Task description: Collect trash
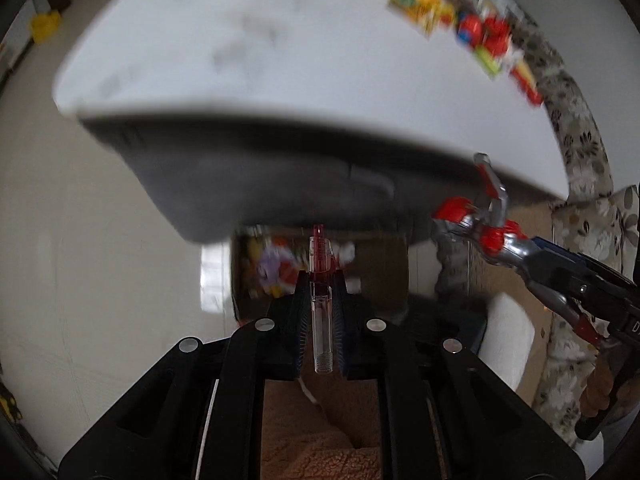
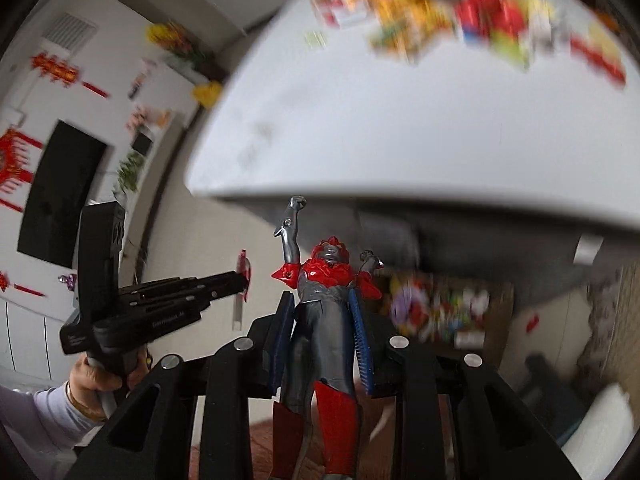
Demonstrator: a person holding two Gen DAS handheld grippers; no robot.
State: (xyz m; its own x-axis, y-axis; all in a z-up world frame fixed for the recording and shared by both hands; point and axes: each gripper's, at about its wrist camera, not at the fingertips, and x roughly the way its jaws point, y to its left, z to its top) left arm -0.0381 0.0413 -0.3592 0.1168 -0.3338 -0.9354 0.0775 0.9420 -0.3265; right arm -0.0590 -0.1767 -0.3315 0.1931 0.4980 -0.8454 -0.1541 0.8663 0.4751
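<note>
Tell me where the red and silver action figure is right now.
The action figure is clamped in the right gripper, below the white table's edge, with the left gripper to its left.

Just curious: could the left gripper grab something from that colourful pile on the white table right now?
Probably not: the left gripper is already shut on a clear pen, and the pile lies across the table.

A bright living room around a low white table.

The white tabletop [image 1: 280,52] fills the upper frame over a pale floor [image 1: 80,280]. In the right wrist view a dark television [image 2: 56,192] sits against a white wall [image 2: 116,12] hung with red paper decorations [image 2: 56,70]; a floral-patterned sofa [image 1: 576,136] runs along the tabletop's right.
</note>
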